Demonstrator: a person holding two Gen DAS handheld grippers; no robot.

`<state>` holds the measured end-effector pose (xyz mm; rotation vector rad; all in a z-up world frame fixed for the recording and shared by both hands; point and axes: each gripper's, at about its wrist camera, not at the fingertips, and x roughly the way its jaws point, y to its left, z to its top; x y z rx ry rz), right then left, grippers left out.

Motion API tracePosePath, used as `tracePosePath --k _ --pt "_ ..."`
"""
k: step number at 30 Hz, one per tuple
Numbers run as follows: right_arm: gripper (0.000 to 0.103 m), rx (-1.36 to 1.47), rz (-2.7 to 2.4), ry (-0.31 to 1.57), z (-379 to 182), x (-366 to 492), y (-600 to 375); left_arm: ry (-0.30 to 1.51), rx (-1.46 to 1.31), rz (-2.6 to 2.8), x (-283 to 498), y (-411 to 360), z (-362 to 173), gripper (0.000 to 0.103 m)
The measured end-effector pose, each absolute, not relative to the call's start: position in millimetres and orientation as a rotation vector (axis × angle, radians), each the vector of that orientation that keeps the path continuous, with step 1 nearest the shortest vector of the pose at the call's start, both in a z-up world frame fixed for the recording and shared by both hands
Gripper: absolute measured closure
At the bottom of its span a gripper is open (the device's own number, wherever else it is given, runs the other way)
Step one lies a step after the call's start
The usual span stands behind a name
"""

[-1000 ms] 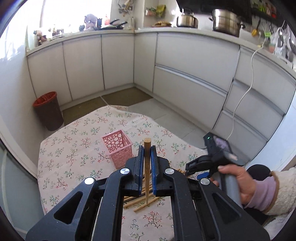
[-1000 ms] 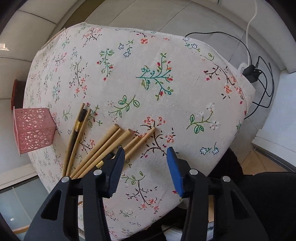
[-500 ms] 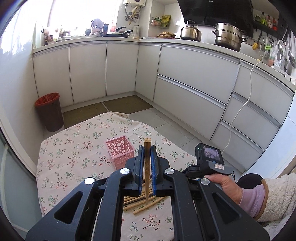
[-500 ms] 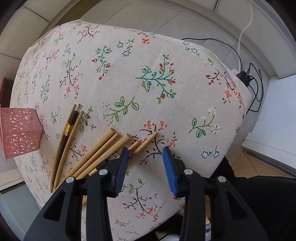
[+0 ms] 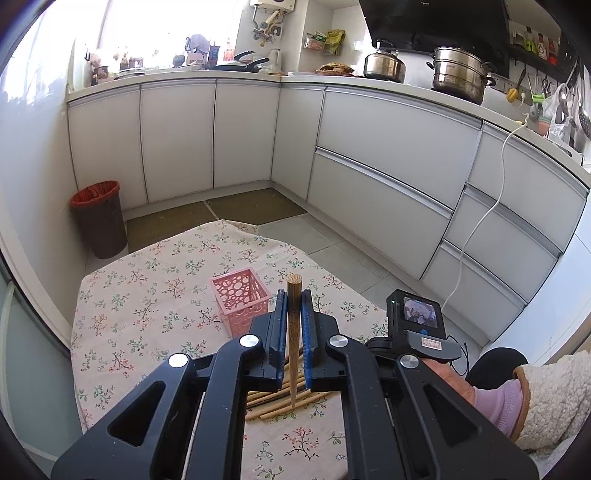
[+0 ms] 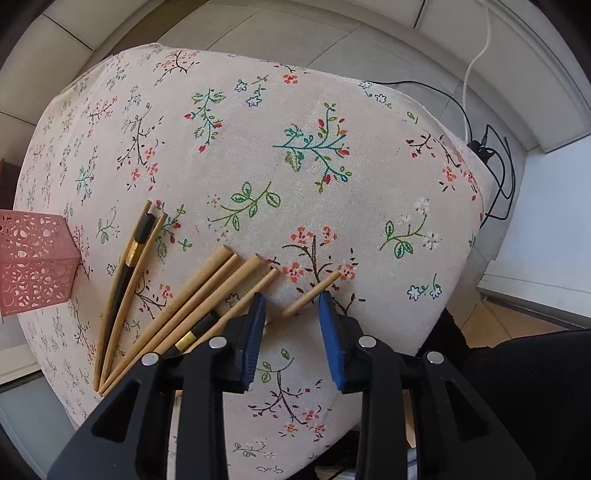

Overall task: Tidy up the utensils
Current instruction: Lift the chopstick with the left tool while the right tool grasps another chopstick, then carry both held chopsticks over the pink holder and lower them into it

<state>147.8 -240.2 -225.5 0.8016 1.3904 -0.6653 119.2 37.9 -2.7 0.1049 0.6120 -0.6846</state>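
Bamboo chopstick (image 5: 294, 332) pinched in left tool (image 5: 293, 325); perforated pink basket (image 5: 240, 301)

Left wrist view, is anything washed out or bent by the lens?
Left wrist view: the window is blown out white and the cabinets bow in curves. Right wrist view: evenly lit, with the tablecloth bulging like a dome.

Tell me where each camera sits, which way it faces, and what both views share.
Left wrist: rides the left gripper, looking level across the table toward kitchen cabinets; its jaws clamp an upright chopstick; the person's right hand shows.
Right wrist: rides the right gripper, looking steeply down; jaws open.
Shared: pink basket, floral tablecloth, loose chopsticks.
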Motion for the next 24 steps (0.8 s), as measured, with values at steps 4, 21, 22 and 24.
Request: tracePosePath --k 4,21,22,24 --pt "0.091 0.82 -0.654 1.338 -224 155 -235 0.615 0.096 -0.669 121 42 -4 0.096" --pt "0.097 1.01 -0.522 1.136 -210 135 -272 0.617 0.05 -0.656 124 51 -3 0.096" --pt "0.097 1.0 -0.513 1.118 -204 136 -273 0.617 0.045 -0.655 125 51 -3 0.096" --pt "0.097 0.973 -0.486 1.075 -189 134 -272 0.616 0.037 -0.649 126 52 -3 0.096"
